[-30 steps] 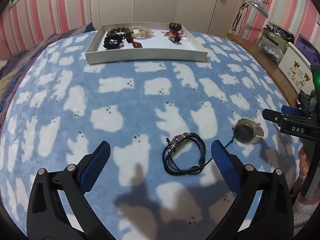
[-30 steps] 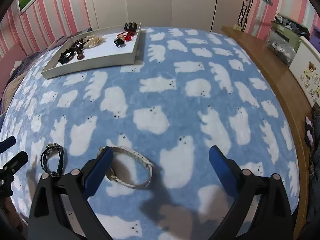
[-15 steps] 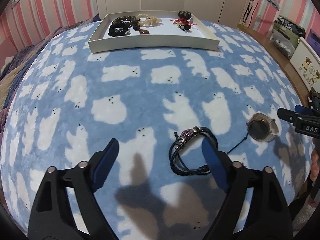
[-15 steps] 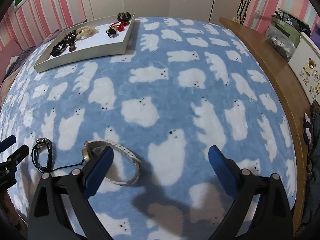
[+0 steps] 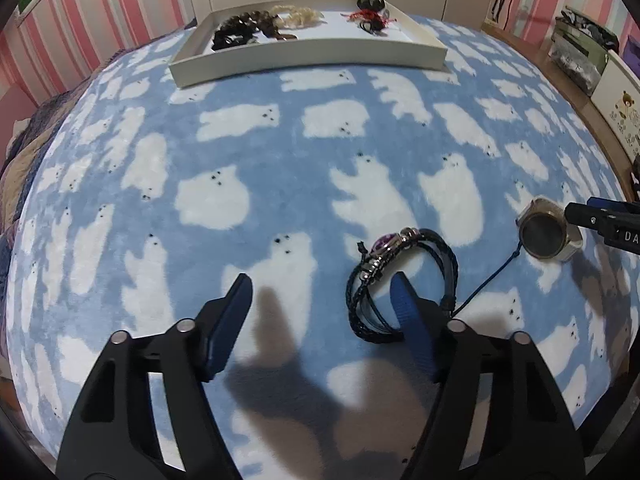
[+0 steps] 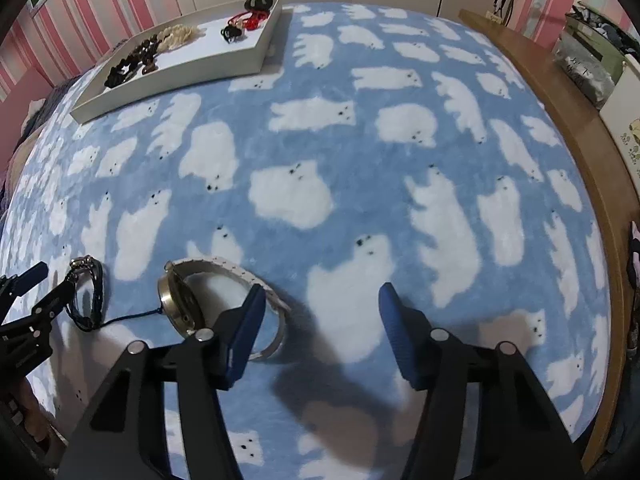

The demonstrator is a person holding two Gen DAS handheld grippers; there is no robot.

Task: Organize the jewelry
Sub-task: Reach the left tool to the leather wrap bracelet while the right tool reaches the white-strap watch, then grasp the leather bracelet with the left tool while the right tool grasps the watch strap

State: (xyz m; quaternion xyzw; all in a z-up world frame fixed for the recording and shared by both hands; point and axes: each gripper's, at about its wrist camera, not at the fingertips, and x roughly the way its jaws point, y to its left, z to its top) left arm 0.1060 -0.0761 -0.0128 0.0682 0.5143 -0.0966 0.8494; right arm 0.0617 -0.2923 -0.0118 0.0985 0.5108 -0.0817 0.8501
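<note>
Both tongs have narrowed yet stay spread: left tongs (image 5: 322,292) now straddle one side of the single black bracelet (image 5: 400,284); right tongs (image 6: 322,300) have moved over the one watch (image 6: 224,300), perhaps touching its strap.

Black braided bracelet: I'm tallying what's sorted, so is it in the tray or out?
Out. The black braided bracelet lies on the blanket, by the open left gripper, far from the tray.

A bed with a blue polar-bear blanket (image 5: 280,152) carries a white tray (image 5: 312,54) of jewelry near its far edge; a black braided bracelet (image 5: 400,280) and a watch (image 5: 546,236) lie near its near edge.
</note>
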